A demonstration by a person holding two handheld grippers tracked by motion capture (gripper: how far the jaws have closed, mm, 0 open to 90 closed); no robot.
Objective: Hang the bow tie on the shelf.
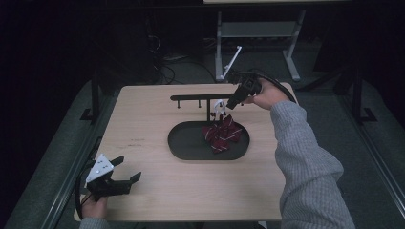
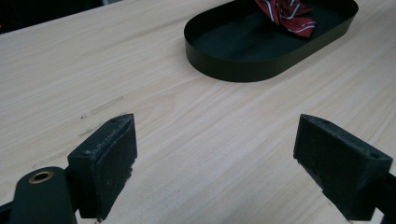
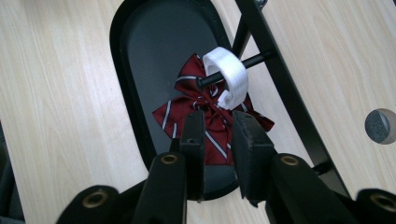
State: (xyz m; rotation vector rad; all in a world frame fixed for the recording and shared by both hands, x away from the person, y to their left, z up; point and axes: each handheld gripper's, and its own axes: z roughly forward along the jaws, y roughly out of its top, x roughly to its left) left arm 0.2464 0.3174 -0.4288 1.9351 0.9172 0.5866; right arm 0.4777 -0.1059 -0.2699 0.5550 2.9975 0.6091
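Fingers (image 3: 250, 140) of the right gripper (image 3: 218, 135) stand slightly apart, gripping nothing, at the bow tie's (image 3: 210, 121) six o'clock; its white strap (image 3: 231, 74) hangs on the rack peg (image 3: 233, 65) and might slide off.

The high view is dim, with the room nearly black from 9 through 12 to 3 o'clock; only the pale desk (image 1: 157, 191) catches soft overhead light. Both gripper views are brighter and evenly lit, with near parts slightly soft and faint shadows.
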